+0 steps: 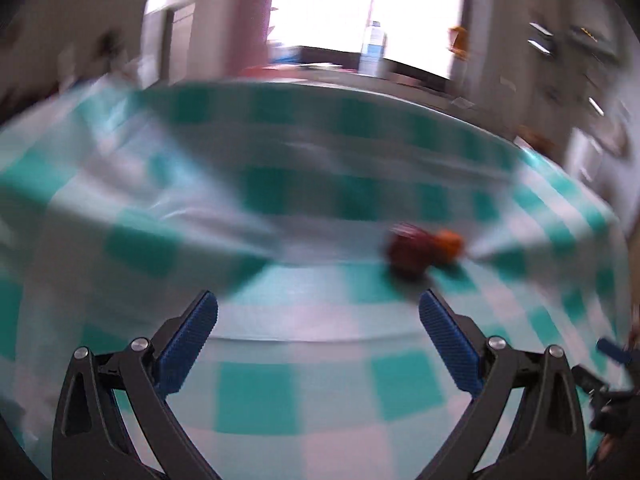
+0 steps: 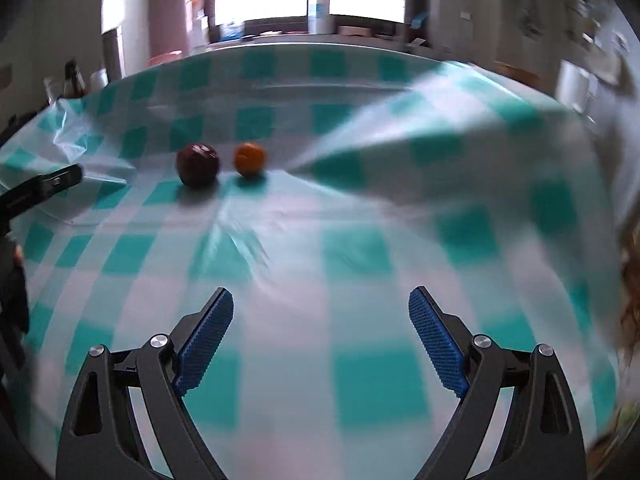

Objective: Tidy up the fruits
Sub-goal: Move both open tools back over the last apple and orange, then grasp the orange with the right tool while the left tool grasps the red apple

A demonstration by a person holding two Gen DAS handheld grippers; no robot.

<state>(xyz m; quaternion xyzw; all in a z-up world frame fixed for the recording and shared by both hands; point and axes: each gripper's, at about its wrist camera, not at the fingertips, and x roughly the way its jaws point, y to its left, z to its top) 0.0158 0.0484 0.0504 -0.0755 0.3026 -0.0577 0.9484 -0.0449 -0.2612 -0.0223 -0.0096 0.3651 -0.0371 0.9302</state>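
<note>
Both grippers hang above a table draped in a teal-and-white checked tablecloth (image 2: 360, 248), and both stand with jaws wide apart, nothing between the blue ribbed pads. The left gripper (image 1: 318, 308) looks across the cloth in a heavily blurred view; the right gripper (image 2: 321, 304) gives the sharper picture.

In the right wrist view two fruits sit on the cloth toward the far left part of the tabletop, well apart from the near edge — a dark red apple (image 2: 198, 165) on the left and a smaller orange (image 2: 249, 159) just beside it on the right, with a narrow gap between them. Both rest on the fabric and neither gripper touches them. In the left wrist view the same pair appears right of centre, the dark red apple (image 1: 409, 250) in front and the orange (image 1: 449, 245) behind it, smeared so that I cannot tell whether they touch.

The cloth is rumpled, with raised folds running across it behind the fruits. The left gripper's black tip (image 2: 60, 178) shows at the left border of the right wrist view, near the apple. A clear plastic bottle (image 2: 319, 2) stands on the window ledge beyond the table's far edge.
</note>
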